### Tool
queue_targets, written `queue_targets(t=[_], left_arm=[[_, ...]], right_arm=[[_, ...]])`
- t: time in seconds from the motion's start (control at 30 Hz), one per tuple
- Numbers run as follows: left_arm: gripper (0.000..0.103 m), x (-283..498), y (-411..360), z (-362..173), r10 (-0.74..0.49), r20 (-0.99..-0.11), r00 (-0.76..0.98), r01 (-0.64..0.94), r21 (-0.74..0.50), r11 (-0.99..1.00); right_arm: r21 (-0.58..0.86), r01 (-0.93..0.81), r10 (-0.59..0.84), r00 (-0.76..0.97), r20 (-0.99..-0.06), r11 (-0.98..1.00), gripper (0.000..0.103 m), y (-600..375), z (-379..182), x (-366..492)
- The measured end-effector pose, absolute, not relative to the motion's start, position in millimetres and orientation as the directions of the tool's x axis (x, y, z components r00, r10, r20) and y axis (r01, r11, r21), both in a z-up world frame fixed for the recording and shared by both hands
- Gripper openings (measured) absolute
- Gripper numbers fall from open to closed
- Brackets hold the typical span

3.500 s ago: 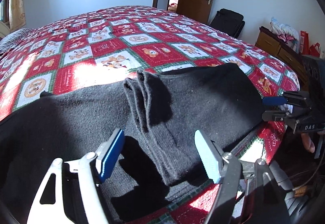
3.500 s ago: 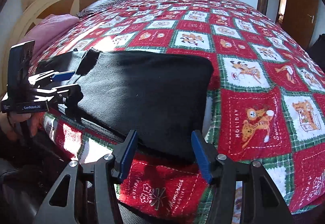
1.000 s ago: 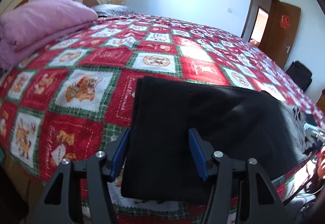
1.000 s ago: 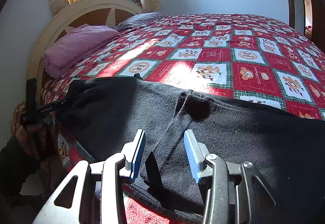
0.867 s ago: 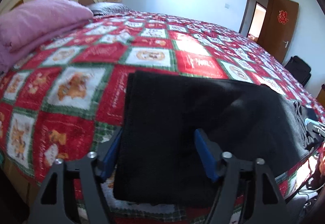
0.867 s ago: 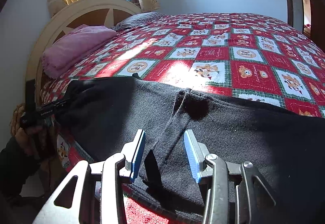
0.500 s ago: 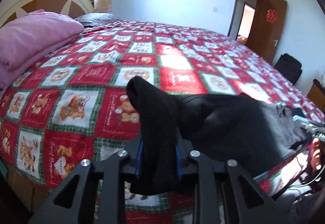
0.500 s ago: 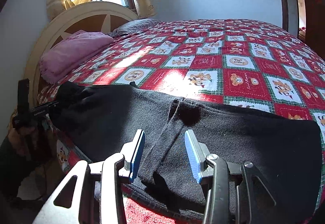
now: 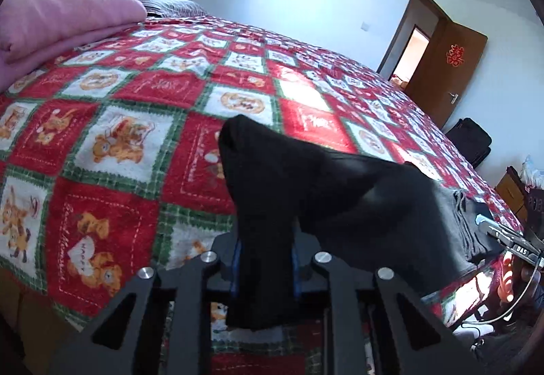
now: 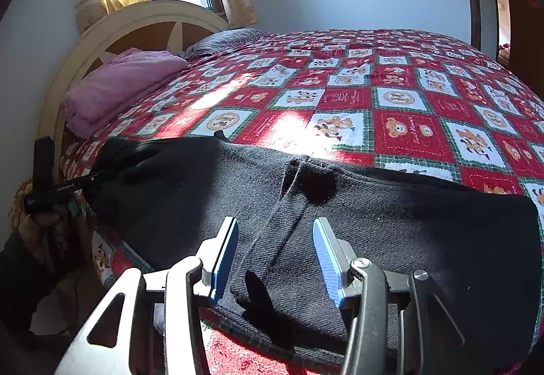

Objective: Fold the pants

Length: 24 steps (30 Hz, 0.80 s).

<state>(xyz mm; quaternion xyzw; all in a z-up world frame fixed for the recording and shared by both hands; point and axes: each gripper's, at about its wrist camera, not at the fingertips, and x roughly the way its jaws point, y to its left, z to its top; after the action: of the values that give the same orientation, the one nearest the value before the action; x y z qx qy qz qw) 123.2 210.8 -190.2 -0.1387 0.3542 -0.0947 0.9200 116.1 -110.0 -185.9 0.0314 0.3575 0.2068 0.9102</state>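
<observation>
The black pants point(image 10: 391, 218) lie along the near edge of the bed, folded lengthwise. My left gripper point(image 9: 263, 268) is shut on the pants' left end point(image 9: 265, 177) and holds it raised off the bedspread in a peak. It shows at the far left of the right wrist view point(image 10: 73, 186), with cloth bunched at its tip. My right gripper point(image 10: 275, 256) is open, its blue pads point(image 10: 222, 254) on either side of a raised fold ridge in the pants point(image 10: 289, 201) near the bed's edge. It shows at the far right of the left wrist view point(image 9: 499, 232).
The bed wears a red, white and green patchwork bedspread point(image 10: 391, 96). A folded pink blanket point(image 10: 119, 86) lies by the cream headboard point(image 10: 142, 21). A brown door point(image 9: 445, 65), a black bag point(image 9: 471, 140) and a wooden dresser point(image 9: 513, 188) stand beyond the bed's foot.
My left gripper has closed on the pants' left end and lifted it into a peak, higher now than half a second ago. My right gripper has stayed open over the fold ridge.
</observation>
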Motion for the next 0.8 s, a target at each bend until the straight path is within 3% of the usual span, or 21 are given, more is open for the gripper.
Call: queue_targets(t=[0.3, 0.8], left_arm=[[0.021, 117, 214, -169, -0.368, -0.524, 0.768, 0.119, -0.448, 0.886], [0.021, 94, 155, -84, -0.479, -0.332, 0.813, 0.344, -0.390, 0.854]], right_arm=[[0.214, -0.310, 0.375, 0.692, -0.617, 0.926, 0.049, -125, -173, 116], [0.239, -0.241, 0.337, 0.735, -0.588, 0.941, 0.049, -169, -139, 101]])
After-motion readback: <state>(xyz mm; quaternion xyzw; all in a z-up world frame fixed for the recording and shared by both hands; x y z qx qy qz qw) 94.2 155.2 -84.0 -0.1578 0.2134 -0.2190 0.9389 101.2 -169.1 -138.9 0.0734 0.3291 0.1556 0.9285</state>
